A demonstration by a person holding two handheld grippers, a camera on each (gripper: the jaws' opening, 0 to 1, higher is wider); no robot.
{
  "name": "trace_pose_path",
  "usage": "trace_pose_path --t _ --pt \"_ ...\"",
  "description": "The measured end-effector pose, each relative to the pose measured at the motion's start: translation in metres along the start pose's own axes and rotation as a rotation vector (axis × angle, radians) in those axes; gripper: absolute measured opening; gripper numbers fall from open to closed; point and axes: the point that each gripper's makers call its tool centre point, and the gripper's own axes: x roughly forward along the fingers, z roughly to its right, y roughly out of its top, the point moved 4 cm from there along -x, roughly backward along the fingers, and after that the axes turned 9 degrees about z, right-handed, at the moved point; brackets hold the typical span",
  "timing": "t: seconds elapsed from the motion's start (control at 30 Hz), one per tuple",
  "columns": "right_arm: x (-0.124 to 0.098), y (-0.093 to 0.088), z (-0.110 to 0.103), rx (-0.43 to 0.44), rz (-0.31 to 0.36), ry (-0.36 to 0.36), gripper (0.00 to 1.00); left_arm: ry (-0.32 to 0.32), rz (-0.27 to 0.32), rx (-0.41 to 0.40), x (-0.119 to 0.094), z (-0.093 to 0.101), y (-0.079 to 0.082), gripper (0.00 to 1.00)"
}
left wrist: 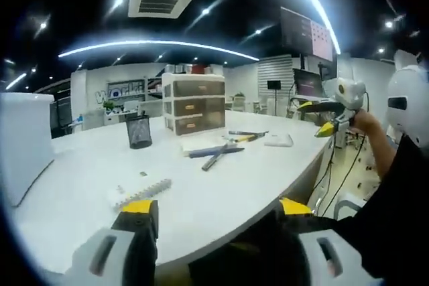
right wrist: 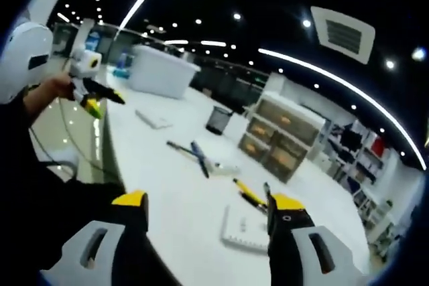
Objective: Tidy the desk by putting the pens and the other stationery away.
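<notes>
Several dark pens [left wrist: 216, 153] [right wrist: 191, 152] lie crossed mid-desk, partly on a white pad [left wrist: 198, 143]. A yellow pen [left wrist: 244, 138] [right wrist: 249, 195] lies beyond them, next to a flat white block [left wrist: 278, 140] [right wrist: 244, 229]. A white toothed strip [left wrist: 137, 192] [right wrist: 153, 119] rests near the desk's edge. A black mesh pen cup [left wrist: 139, 130] [right wrist: 218, 120] stands beside a small drawer unit [left wrist: 194, 104] [right wrist: 281, 135]. My left gripper [left wrist: 216, 207] [right wrist: 104, 104] is open off the desk's edge, holding nothing. My right gripper [right wrist: 209, 200] [left wrist: 315, 117] is open too, hovering beyond the desk's end.
The white desk [left wrist: 80, 165] [right wrist: 174, 199] curves round. A large white box [left wrist: 23, 142] [right wrist: 161, 70] stands at one end. A person's dark sleeve [left wrist: 395, 185] and hand [left wrist: 365, 122] show beside the desk. Office shelves and screens fill the background.
</notes>
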Motion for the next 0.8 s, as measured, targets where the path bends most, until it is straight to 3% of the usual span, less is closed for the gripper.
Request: trace_pose_path --t 0.5,0.63,0.8 --pt "-0.002 -0.006 -0.004 -0.046 -0.050 0.051 0.68 -0.032 -0.063 0.030 -0.004 0.008 0.001 0.77" --pt "0.000 -0.006 -0.002 -0.079 -0.076 0.066 0.63 -0.040 -0.054 0.030 -0.004 0.010 0.004 0.72" --pt "0.012 0.007 -0.001 -0.155 -0.104 0.127 0.61 -0.044 0.023 -0.004 -0.003 0.011 0.012 0.69"
